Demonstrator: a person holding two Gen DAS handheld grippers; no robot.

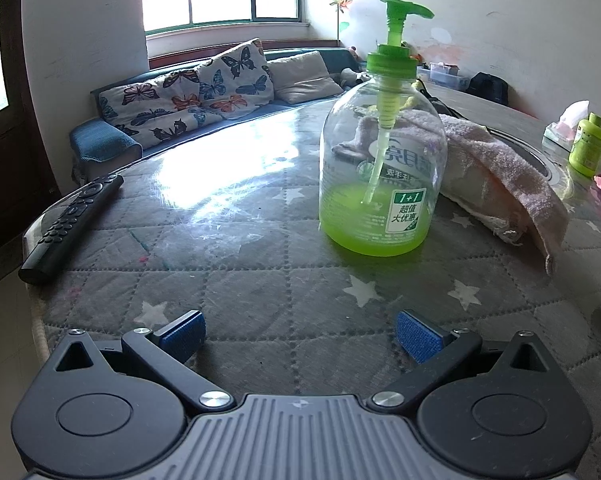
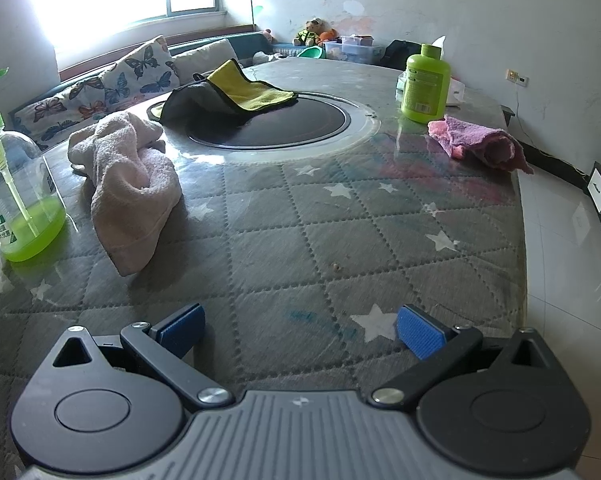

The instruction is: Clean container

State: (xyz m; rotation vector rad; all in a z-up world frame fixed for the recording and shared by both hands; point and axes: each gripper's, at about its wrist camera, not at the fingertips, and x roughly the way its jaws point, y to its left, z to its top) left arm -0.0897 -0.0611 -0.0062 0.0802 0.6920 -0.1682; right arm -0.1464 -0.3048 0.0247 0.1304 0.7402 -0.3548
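My left gripper (image 1: 298,334) faces the pump bottle (image 1: 382,168) — upright on the bench, ahead and slightly right; my right gripper (image 2: 300,332) faces the pale towel (image 2: 128,184) beside it; both fingers wide, empty.

Round quilted table (image 2: 340,248) carries pump bottle (image 1: 380,172), pale towel (image 2: 128,184), remote (image 1: 70,226), perhaps a hotplate (image 2: 276,122)

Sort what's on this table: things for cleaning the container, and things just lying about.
For the job: pump bottle, pale pink towel, left gripper, right gripper.
Lying about: remote control, yellow-and-black cloth, small green bottle, purple rag.
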